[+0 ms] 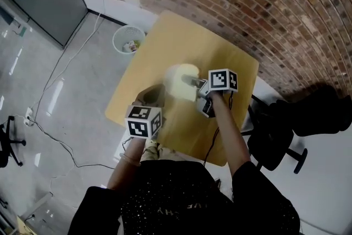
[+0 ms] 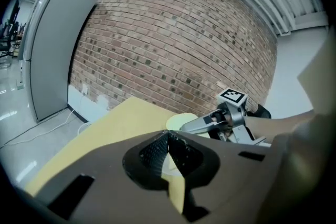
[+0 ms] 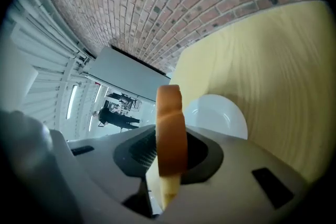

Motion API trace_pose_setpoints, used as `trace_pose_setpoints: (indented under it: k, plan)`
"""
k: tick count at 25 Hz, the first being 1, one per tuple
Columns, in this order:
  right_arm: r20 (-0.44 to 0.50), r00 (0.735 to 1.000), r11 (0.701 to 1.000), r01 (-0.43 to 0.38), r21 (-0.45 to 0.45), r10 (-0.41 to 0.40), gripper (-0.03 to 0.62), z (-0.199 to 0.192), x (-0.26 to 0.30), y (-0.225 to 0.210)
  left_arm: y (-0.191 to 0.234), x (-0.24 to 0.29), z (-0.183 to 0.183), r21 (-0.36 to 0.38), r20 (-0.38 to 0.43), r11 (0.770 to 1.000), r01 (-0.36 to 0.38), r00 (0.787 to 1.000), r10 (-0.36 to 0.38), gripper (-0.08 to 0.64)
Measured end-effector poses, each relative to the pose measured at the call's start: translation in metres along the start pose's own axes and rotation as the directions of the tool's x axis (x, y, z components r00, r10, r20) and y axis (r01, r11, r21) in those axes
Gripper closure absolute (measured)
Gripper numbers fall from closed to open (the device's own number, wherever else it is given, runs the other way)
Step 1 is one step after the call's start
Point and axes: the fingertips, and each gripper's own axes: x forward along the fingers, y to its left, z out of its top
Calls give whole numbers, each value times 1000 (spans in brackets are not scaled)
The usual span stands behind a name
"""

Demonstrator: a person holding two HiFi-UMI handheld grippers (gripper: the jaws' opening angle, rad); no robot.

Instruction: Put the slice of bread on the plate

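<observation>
While the right tool (image 3: 169, 152) pinches the bread slice (image 3: 170, 128) edge-on near the plate (image 3: 220, 115), it seems soft, light, crushable; the left tool (image 2: 168, 149) is pressed together.

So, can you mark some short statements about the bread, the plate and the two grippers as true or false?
1. The right gripper holds the bread. True.
2. The bread lies flat on the plate. False: it stands on edge between the jaws.
3. The left gripper holds a cup. False: its jaws are together on nothing.
4. A basket stands on the floor beside the table. True.
</observation>
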Motion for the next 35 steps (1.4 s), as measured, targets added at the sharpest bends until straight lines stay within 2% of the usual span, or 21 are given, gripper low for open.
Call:
trace_pose_setpoints:
  k: [3,7,9,11,12,13,15,16,17,18,20,21,22,23,25,26,27,28,29,32,35]
  plan:
    - [-47,999,999,-3,44,5,494,-3,21,-13,6,1,-7,-26,-13,999,-19,1000,19,549]
    - [-58,998,999,18,43,-15,494,-2,33,-24,13,-2,-10,-39,-17,998,-41,999,40,549]
    - [-48,998,999,47,10,-46,494,-1,34,-27,14,-2,-13,-44,-21,998,-43,999,42,549]
    - [-14,993,991,117,-71,-118,484,4,35,-30,16,-2,-13,-49,-22,998,-44,999,43,549]
    - [11,984,974,176,-143,-176,465,8,34,-32,16,-1,-13,-51,-23,998,-45,999,43,549]
    - [42,968,940,251,-230,-248,350,11,31,-36,16,-1,-13,-53,-24,998,-44,999,43,549]
    - [132,914,832,403,-381,-383,281,20,23,-44,14,0,-13,-51,-25,998,-40,999,39,549]
    - [183,887,779,461,-425,-425,271,25,18,-47,13,1,-13,-49,-25,998,-38,999,37,549]
    - [225,864,738,503,-449,-451,256,30,12,-48,13,1,-13,-48,-25,998,-36,999,35,549]
    - [258,844,709,536,-458,-471,245,34,7,-50,13,1,-13,-46,-25,998,-35,999,34,549]
    - [333,799,680,602,-419,-502,239,43,-11,-52,11,1,-13,-44,-27,999,-33,999,32,549]
    - [373,779,684,623,-379,-503,241,45,-22,-52,9,1,-13,-42,-28,999,-30,999,28,549]
    - [398,779,708,616,-344,-484,242,43,-30,-49,7,1,-13,-38,-28,999,-26,999,25,549]
    - [403,801,752,576,-320,-442,242,36,-35,-43,5,1,-13,-34,-27,999,-23,999,22,549]
    - [396,861,855,443,-271,-320,257,14,-36,-29,-1,0,-12,-27,-23,1000,-17,1000,16,549]
    - [406,873,888,388,-247,-269,308,5,-38,-22,-4,0,-12,-22,-21,1000,-11,1000,11,549]
    - [426,873,906,358,-228,-238,402,-2,-42,-14,-7,0,-12,-17,-19,1000,-6,1000,5,549]
    - [450,867,914,340,-220,-214,503,-10,-49,-5,-11,-1,-12,-12,-17,1000,0,1000,0,549]
    - [470,863,919,323,-227,-187,574,-17,-57,7,-16,-3,-13,-8,-14,1000,5,1000,-5,549]
    - [507,858,919,264,-293,-84,578,-39,-85,44,-34,-8,-13,19,5,999,27,1000,-27,549]
    - [555,832,915,242,-322,-25,578,-56,-119,64,-53,-15,-10,59,28,997,40,999,-41,549]
